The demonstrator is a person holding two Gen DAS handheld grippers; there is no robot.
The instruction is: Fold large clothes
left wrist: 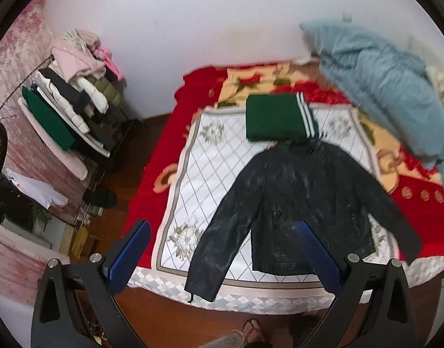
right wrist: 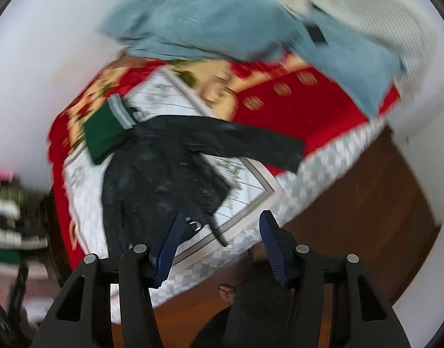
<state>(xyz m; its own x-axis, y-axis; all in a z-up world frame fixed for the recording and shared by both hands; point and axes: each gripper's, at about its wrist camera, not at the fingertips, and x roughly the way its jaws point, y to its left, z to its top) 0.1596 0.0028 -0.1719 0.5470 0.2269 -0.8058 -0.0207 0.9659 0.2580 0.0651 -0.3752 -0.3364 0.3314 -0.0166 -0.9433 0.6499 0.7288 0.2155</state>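
A black leather jacket lies spread flat on the bed, sleeves out to both sides, hem toward me. It also shows in the blurred right wrist view. A folded green garment with white stripes lies just beyond its collar, also in the right wrist view. My left gripper is open and empty, held above the jacket's near left part. My right gripper is open and empty, above the jacket's hem near a belt buckle.
A pile of light blue bedding sits at the bed's far right. A rack of hanging clothes stands left of the bed. Wooden floor runs along the bed's near edge, with a sandalled foot at the bottom.
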